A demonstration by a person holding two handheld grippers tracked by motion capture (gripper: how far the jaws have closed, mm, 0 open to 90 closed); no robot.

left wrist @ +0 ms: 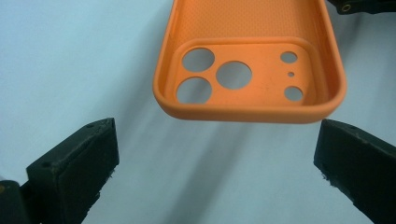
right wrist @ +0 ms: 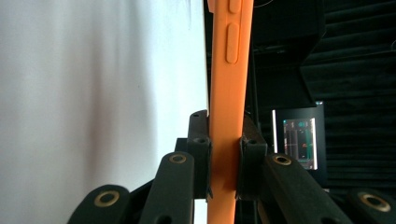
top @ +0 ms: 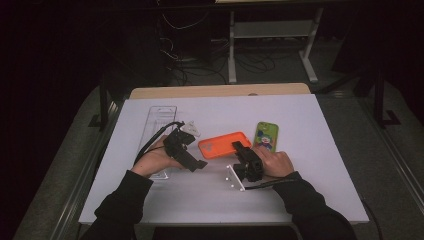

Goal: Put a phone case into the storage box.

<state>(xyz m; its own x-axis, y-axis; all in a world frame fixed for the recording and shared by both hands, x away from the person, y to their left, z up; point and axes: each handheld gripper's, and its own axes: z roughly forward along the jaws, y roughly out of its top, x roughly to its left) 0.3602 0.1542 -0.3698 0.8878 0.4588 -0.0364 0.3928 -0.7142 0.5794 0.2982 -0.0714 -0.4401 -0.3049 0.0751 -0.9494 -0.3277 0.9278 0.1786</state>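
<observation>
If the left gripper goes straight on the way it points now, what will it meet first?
Most likely the orange phone case: its camera-hole end lies straight ahead of the left gripper, whose jaws stand open. The case seems lifted off the white table, so the gripper may pass slightly under it; depth is unclear.

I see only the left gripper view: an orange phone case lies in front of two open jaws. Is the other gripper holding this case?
Observer: Yes. In the right gripper view, the right gripper is shut on the edge of the orange phone case.
Operator: Is there another thing near the case?
Observer: In the high view, a green phone lies on the white table, beside the case toward the right hand.
Operator: And at the left side?
Observer: A clear plastic tray lies there, beyond the left gripper.
</observation>
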